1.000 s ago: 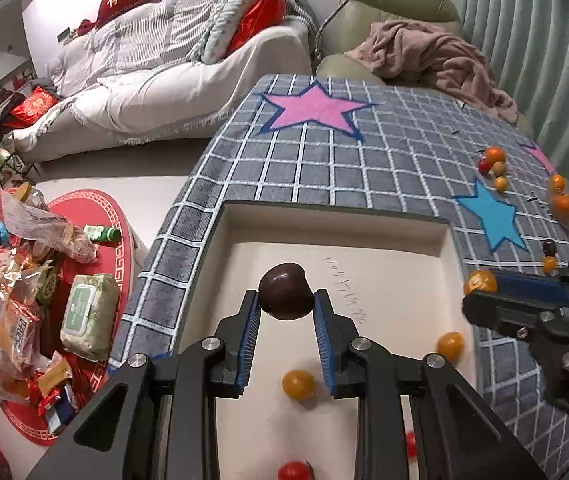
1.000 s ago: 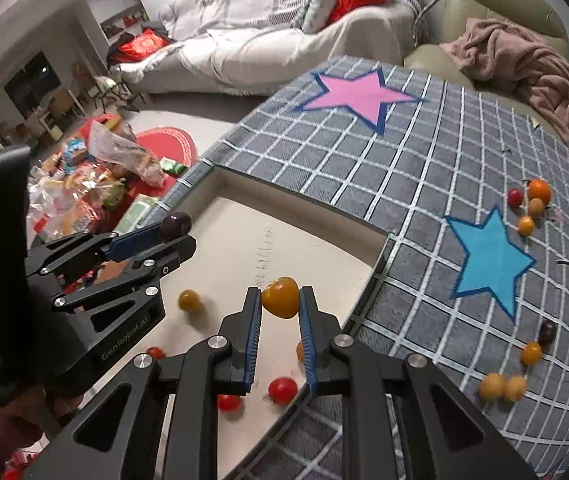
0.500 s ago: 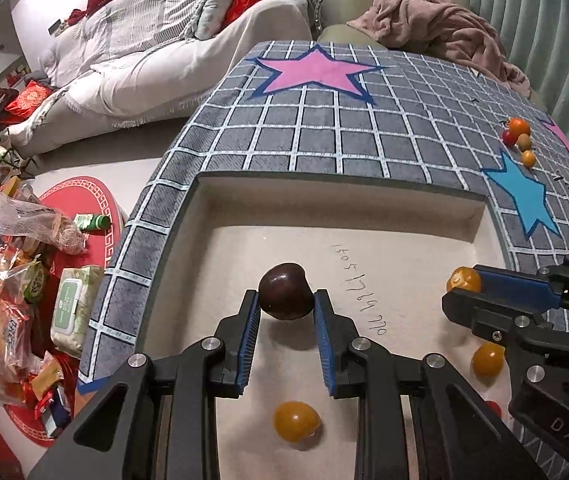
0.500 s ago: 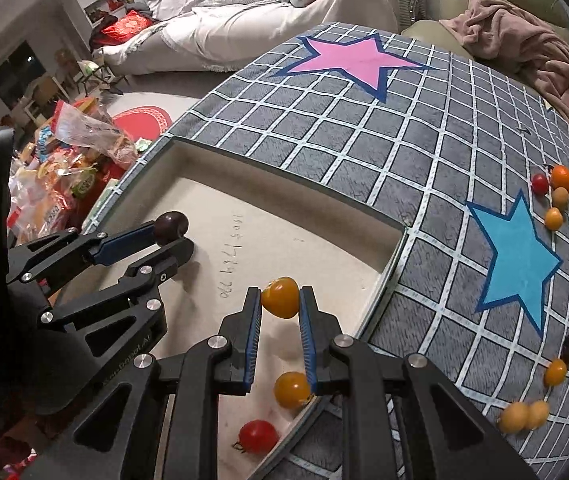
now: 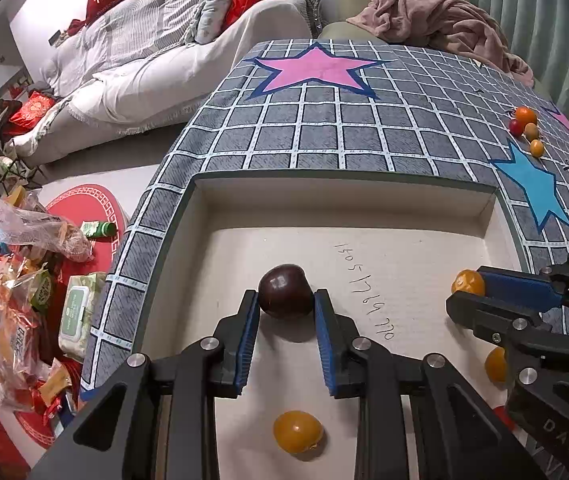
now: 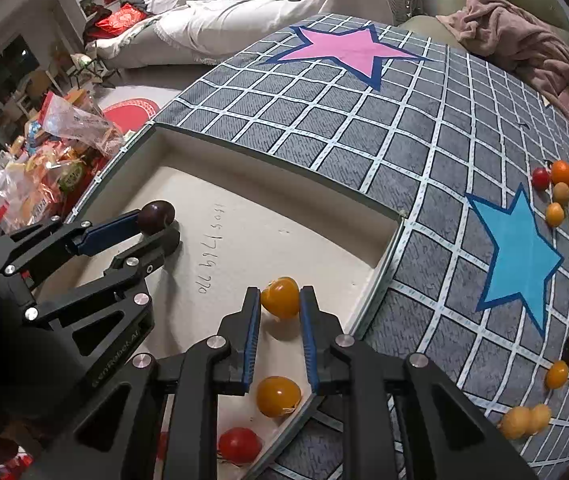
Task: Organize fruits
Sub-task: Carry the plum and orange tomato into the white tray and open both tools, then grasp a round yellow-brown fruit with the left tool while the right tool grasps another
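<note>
At the centre of the left wrist view, the left gripper point(image 5: 286, 308) is clenched on one dark plum point(image 5: 285, 290) over the white tray point(image 5: 344, 200). The right gripper point(image 6: 280, 308) pinches one orange tomato point(image 6: 280, 298) low in its frame above the tray's right edge. Below it lie one more orange tomato point(image 6: 278, 396) and one red tomato point(image 6: 239, 445); four small fruits point(image 6: 556, 188) cluster on the checked cloth point(image 6: 364, 128) at right.

A dark purple plum point(image 5: 285, 295) sits pinched between the left gripper's point(image 5: 286, 312) blue pads above the shallow white box point(image 5: 340, 192). An orange tomato point(image 6: 280, 297) is clamped the same way in the right gripper point(image 6: 281, 312). On the box floor lie two orange tomatoes point(image 6: 278, 396) and a red one point(image 6: 239, 445). More small fruits point(image 6: 556, 190) lie scattered on the checked cloth point(image 6: 364, 120).
</note>
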`<action>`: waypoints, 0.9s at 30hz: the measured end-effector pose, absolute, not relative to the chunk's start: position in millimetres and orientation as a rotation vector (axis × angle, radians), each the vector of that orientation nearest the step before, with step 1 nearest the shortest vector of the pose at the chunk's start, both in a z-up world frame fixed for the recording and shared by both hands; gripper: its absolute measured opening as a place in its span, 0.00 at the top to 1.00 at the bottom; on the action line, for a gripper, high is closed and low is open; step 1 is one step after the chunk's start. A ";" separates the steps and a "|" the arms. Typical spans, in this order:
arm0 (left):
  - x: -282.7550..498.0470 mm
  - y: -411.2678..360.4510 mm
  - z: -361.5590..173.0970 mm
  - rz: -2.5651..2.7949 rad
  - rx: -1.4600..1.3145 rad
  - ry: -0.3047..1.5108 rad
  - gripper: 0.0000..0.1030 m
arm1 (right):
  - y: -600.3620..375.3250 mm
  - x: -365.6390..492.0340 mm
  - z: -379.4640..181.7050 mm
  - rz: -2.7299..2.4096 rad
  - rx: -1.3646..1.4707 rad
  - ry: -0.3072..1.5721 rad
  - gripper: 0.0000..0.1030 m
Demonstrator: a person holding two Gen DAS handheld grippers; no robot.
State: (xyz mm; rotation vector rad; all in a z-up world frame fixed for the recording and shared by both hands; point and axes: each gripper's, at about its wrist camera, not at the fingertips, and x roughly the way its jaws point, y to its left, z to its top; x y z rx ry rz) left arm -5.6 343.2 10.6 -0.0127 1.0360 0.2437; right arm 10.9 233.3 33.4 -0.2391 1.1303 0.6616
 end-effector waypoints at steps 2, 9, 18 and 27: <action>-6.4 343.0 10.7 0.239 -0.013 1.037 0.71 | 232.5 9.4 35.9 0.674 -0.221 1.126 0.66; -19.3 349.9 21.8 0.295 -0.017 0.981 0.21 | 218.8 4.5 54.3 0.692 -0.155 1.089 0.40; -39.9 325.9 49.3 0.237 -0.030 0.958 0.21 | 172.5 -15.2 83.9 0.623 -0.120 1.017 0.10; -56.7 244.9 76.3 0.062 0.011 0.927 0.21 | 65.2 -31.2 67.6 0.444 -0.065 1.043 0.10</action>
